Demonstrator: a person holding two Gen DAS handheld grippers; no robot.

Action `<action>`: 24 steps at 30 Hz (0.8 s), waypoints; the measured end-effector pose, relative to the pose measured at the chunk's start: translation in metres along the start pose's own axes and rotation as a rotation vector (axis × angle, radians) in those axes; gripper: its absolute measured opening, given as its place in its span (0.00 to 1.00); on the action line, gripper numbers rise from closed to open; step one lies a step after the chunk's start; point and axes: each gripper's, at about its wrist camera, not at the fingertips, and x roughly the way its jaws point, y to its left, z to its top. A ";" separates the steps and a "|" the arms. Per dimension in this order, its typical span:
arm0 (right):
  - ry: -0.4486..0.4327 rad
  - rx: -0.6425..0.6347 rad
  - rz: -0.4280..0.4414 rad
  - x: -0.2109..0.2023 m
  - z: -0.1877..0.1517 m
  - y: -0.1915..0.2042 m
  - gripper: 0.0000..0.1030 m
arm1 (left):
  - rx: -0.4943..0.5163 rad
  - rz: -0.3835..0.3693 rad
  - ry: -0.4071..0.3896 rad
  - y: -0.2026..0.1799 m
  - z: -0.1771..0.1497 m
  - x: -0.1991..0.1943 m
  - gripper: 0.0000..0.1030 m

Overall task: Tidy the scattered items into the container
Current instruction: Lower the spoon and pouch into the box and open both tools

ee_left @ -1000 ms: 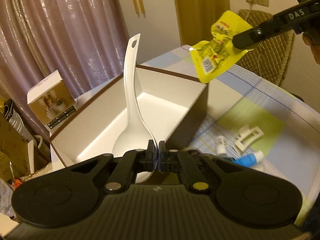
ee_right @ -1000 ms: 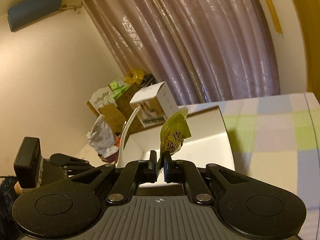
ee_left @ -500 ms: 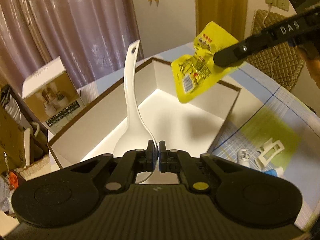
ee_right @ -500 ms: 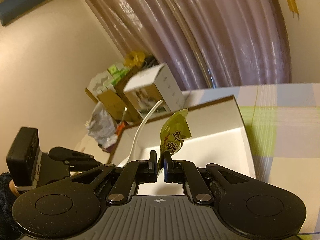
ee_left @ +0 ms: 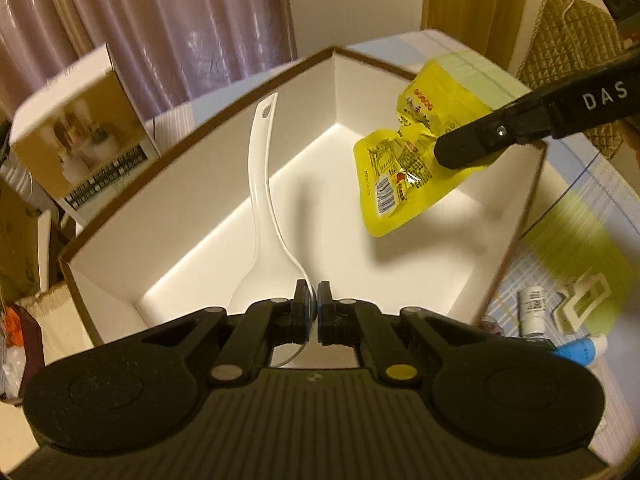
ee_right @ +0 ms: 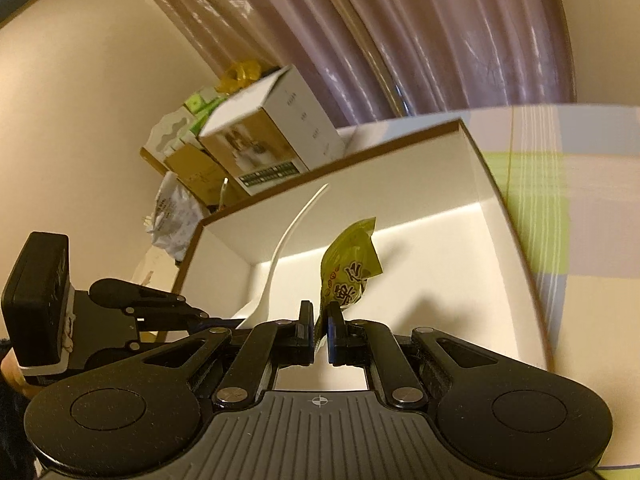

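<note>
The left gripper (ee_left: 313, 308) pinches the bowl edge of a white rice spoon (ee_left: 262, 204), whose handle rises over the white box (ee_left: 516, 216), probably so it drops inside on release. The right gripper (ee_right: 320, 330) is clamped on a yellow snack pouch (ee_right: 350, 268), hanging above the box's right side. A small bottle (ee_left: 530, 306), a clip (ee_left: 584, 300) and a blue tube (ee_left: 580, 350) lie on the tablecloth (ee_left: 600, 216) beside the box's right wall.
</note>
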 end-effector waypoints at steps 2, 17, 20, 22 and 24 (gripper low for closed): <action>0.014 0.013 -0.004 0.008 0.000 -0.003 0.08 | -0.012 -0.007 0.024 0.004 -0.001 0.010 0.01; 0.100 0.033 -0.032 0.049 -0.002 -0.019 0.08 | -0.066 -0.022 0.187 0.011 -0.011 0.052 0.09; 0.107 0.022 -0.046 0.053 -0.002 -0.020 0.08 | -0.079 -0.023 0.193 0.012 -0.015 0.051 0.12; 0.114 0.012 -0.049 0.055 -0.001 -0.020 0.08 | -0.090 -0.035 0.191 0.013 -0.011 0.053 0.19; 0.121 0.002 -0.057 0.058 0.000 -0.019 0.08 | -0.105 -0.044 0.187 0.013 -0.009 0.052 0.23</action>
